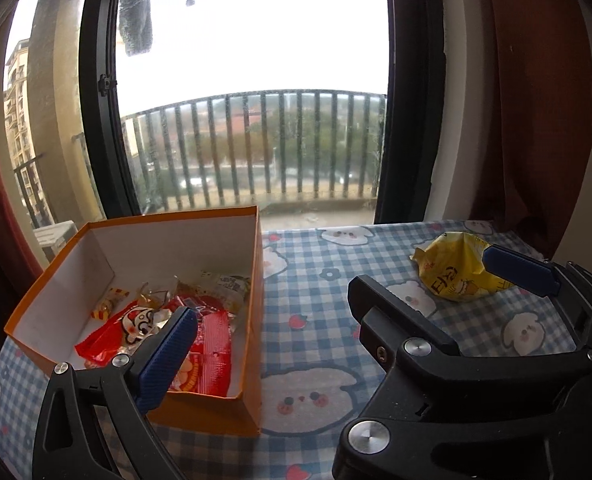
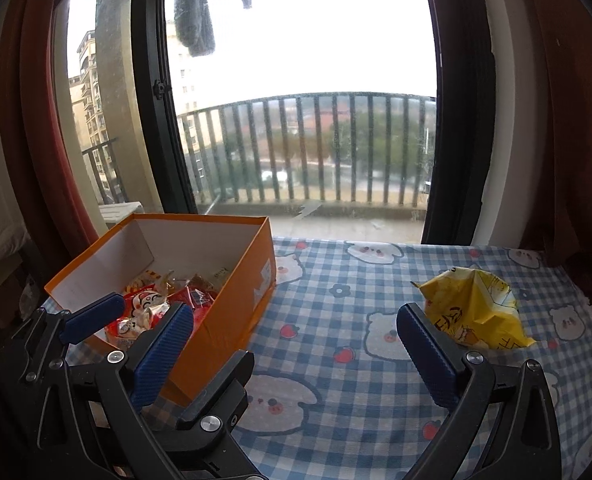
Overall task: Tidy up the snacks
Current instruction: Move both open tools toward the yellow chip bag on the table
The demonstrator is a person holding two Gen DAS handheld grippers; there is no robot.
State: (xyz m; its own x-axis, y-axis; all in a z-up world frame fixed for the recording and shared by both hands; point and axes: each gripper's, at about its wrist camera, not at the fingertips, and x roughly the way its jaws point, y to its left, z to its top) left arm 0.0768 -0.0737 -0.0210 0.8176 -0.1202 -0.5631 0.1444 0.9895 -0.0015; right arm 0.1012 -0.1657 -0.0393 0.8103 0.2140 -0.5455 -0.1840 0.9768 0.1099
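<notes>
Left wrist view: the orange box [image 1: 252,320] stands open, holding red snack packets [image 1: 208,356] and clear-wrapped sweets [image 1: 156,294]. Well right of the box, a yellow snack bag [image 1: 453,272] lies on the checked tablecloth [image 1: 315,312]. The left gripper [image 1: 296,344] gapes wide, empty.

Right wrist view: the box's outer side bears a label [image 2: 264,280], unseen before. The right gripper [image 2: 296,346] is spread wide, empty, just right of the box.
</notes>
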